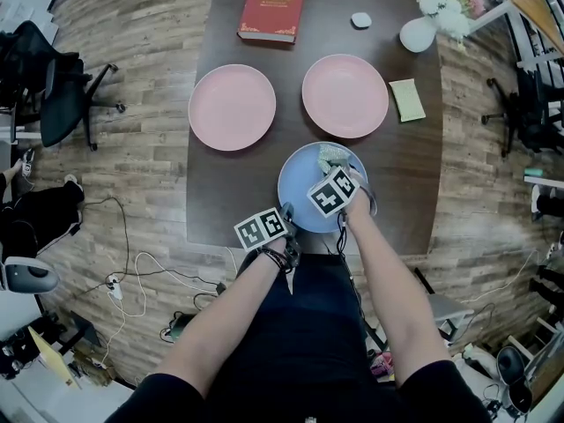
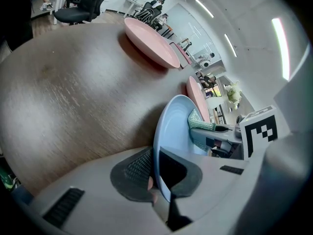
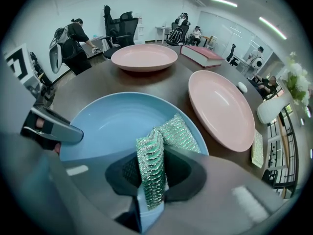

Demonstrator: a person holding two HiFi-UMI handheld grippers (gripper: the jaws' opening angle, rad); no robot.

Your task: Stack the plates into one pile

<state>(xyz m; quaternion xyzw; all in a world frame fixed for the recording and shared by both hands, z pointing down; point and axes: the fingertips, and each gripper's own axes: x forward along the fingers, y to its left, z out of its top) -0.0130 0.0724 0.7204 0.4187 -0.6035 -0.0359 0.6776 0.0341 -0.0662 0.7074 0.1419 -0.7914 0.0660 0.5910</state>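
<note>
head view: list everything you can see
pink plates: 2, pink, mid-table
blue plate: 1, blue, near edge
sponge: 1, green, over blue plate
second sponge: 1, pale green, right of pink plates
book: 1, red, far end
vase: 1, white, flowers in it, far right corner
puck: 1, white, by vase
table: 1, dark brown
chairs: at least 2, black, floor left and right
left gripper: 1, shut on blue plate rim
right gripper: 1, shut on sponge

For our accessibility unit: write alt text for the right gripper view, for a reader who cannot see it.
The right gripper pinches a glittery green sponge at the near rim of a blue plate, whose left rim the left gripper clamps. Beyond, a far pink plate and a nearer pink plate sit on the dark table.
</note>
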